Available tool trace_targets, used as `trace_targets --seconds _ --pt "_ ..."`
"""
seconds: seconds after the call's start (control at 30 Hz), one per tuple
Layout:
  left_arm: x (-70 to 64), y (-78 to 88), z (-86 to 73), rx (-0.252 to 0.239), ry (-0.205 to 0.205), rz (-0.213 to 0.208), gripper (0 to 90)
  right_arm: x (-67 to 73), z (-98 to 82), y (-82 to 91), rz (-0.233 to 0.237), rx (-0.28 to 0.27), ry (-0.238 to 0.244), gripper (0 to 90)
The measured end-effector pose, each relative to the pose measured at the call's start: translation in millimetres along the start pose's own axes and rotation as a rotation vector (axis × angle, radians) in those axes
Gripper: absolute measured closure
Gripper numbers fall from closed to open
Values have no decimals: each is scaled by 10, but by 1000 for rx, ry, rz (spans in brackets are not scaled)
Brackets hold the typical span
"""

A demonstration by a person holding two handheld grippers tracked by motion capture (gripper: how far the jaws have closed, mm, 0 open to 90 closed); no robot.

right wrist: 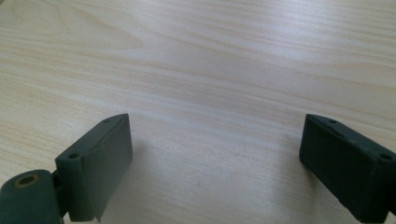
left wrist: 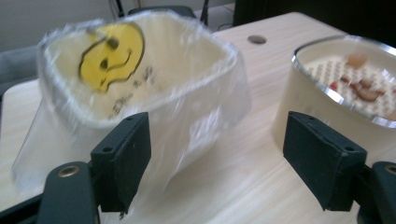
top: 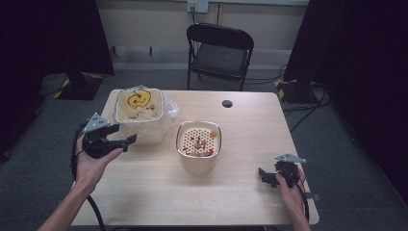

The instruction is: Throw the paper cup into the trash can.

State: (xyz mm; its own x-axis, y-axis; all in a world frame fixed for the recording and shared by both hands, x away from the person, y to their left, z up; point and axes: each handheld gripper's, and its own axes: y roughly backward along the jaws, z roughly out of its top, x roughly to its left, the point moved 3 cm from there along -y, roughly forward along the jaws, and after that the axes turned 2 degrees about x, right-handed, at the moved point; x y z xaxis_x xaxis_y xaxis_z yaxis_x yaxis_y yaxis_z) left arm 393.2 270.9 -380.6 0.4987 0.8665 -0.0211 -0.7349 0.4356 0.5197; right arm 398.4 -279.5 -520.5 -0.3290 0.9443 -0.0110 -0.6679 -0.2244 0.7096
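A cream tub lined with a clear plastic bag (top: 140, 114) stands at the table's back left; a yellow smiley face shows inside it (left wrist: 112, 56). Right of it sits a cream bin with a shiny rim (top: 198, 147) and a dotted perforated insert holding red and orange scraps (left wrist: 359, 84). My left gripper (top: 119, 135) hovers open just left of the bagged tub, jaws wide apart and nothing between them (left wrist: 217, 161). My right gripper (top: 265, 177) rests low near the table's front right, open over bare wood (right wrist: 215, 168).
The wooden table (top: 240, 192) has a small dark round hole (top: 227, 103) near its far edge. A black folding chair (top: 219, 53) stands behind the table. Dark curtains hang on both sides, and cables run on the grey floor.
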Motion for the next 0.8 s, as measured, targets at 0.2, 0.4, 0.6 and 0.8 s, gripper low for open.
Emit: trace_targets --seconds 0.2,0.4,0.6,0.8 --pt "-58 68 -306 13 34 10 198 1 0 0 -1 0 -1 86" --pt "-176 -26 -644 81 34 0 206 1 0 0 -2 -1 -1 86" --pt "-267 -131 -919 129 23 2 206 1 0 0 -2 0 -1 86" --pt "-253 -267 -1126 183 25 24 206 1 0 0 -3 -1 -1 85"
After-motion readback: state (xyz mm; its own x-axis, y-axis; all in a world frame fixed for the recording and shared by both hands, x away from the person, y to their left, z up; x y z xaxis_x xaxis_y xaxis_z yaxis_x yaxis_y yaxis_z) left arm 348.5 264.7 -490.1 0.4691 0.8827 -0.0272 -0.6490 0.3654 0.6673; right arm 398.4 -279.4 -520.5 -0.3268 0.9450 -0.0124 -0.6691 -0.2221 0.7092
